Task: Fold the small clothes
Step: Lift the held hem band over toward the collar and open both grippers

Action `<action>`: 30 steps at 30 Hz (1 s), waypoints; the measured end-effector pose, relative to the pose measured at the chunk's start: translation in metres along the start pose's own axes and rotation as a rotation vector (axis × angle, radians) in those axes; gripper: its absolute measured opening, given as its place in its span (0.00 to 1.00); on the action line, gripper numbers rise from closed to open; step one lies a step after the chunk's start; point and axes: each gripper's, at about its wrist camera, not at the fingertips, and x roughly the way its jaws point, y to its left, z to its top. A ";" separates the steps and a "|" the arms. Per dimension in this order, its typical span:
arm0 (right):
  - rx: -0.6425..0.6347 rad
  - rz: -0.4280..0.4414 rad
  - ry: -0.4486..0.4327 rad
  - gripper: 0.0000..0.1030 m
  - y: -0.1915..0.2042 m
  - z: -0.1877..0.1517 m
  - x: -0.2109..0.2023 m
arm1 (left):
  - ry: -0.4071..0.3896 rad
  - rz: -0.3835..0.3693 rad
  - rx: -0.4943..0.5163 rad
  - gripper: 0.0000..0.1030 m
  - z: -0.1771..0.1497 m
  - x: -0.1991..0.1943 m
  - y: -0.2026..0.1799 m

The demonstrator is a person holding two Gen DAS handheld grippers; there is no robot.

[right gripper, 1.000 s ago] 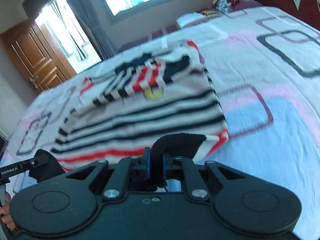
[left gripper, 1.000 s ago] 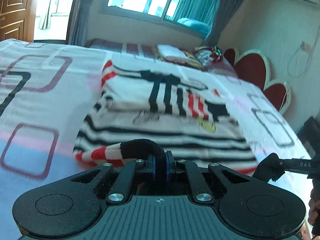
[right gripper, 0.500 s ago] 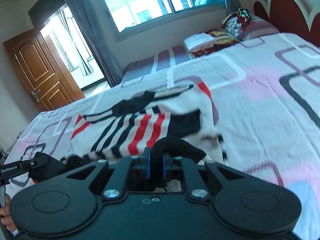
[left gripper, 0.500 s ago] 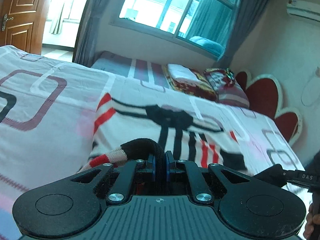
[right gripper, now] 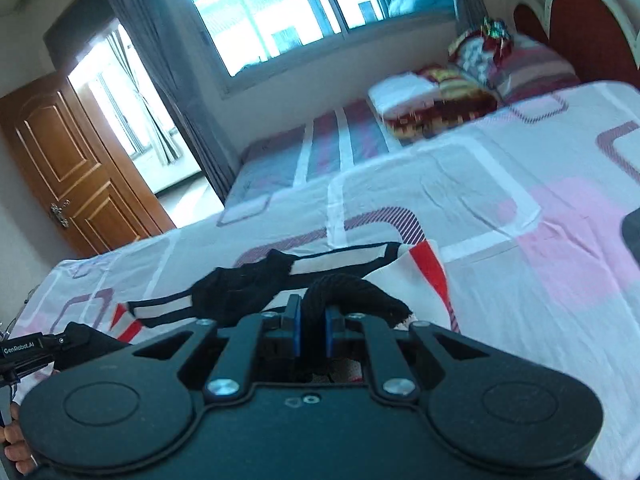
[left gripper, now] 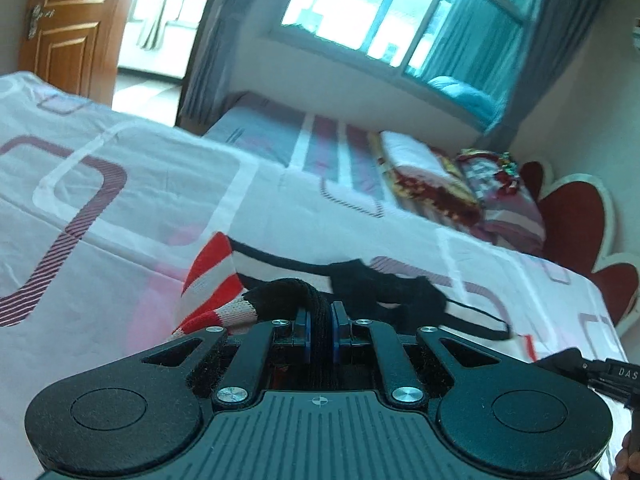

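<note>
Striped sweater (left gripper: 216, 276) on the bed (left gripper: 120, 208), hem clamped in left tool (left gripper: 320, 334) and right tool (right gripper: 311, 330), now carried far over the collar since a second ago, bottom-to-top fold seemingly near complete.

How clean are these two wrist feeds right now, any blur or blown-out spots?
Left wrist: window overexposed, pillows smeared by motion blur, left gripper and the sweater hem it clamps sharp. Right wrist: window and doorway glare white, pillows streaked, bed bowed by fisheye, right gripper crisp.
</note>
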 end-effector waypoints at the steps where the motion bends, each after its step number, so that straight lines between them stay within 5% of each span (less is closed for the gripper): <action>1: 0.014 0.001 0.011 0.11 -0.003 0.002 0.008 | 0.010 0.013 -0.006 0.09 0.001 0.007 0.002; 12: 0.070 -0.027 0.096 0.11 -0.025 0.015 0.082 | 0.123 0.090 -0.099 0.10 0.020 0.072 0.013; 15: 0.115 -0.010 0.118 0.18 -0.033 0.015 0.091 | 0.151 0.082 -0.146 0.10 0.022 0.076 0.020; 16: 0.126 -0.002 0.117 0.19 -0.034 0.016 0.091 | 0.150 0.078 -0.153 0.14 0.023 0.075 0.022; 18: 0.118 0.007 0.095 0.20 -0.034 0.017 0.088 | 0.121 0.088 -0.150 0.40 0.025 0.068 0.023; 19: 0.114 0.006 0.087 0.20 -0.034 0.018 0.088 | 0.093 0.099 -0.143 0.70 0.026 0.062 0.023; 20: 0.113 0.005 0.077 0.22 -0.033 0.019 0.086 | 0.042 0.118 -0.129 0.84 0.028 0.055 0.022; 22: 0.118 0.011 0.051 0.24 -0.033 0.020 0.082 | -0.024 0.131 -0.098 0.84 0.033 0.043 0.021; 24: 0.122 0.009 0.025 0.26 -0.032 0.021 0.078 | -0.008 0.120 -0.071 0.84 0.038 0.043 0.020; 27: 0.139 0.009 0.014 0.48 -0.030 0.022 0.078 | -0.002 0.124 -0.026 0.84 0.033 0.044 0.016; 28: 0.141 -0.002 0.008 0.80 -0.029 0.022 0.078 | 0.001 0.124 -0.011 0.84 0.031 0.044 0.015; 29: 0.131 -0.037 -0.019 0.91 -0.027 0.022 0.074 | 0.008 0.121 0.000 0.84 0.028 0.044 0.014; 30: 0.128 -0.052 -0.047 0.89 -0.029 0.023 0.070 | 0.015 0.118 0.012 0.84 0.025 0.044 0.013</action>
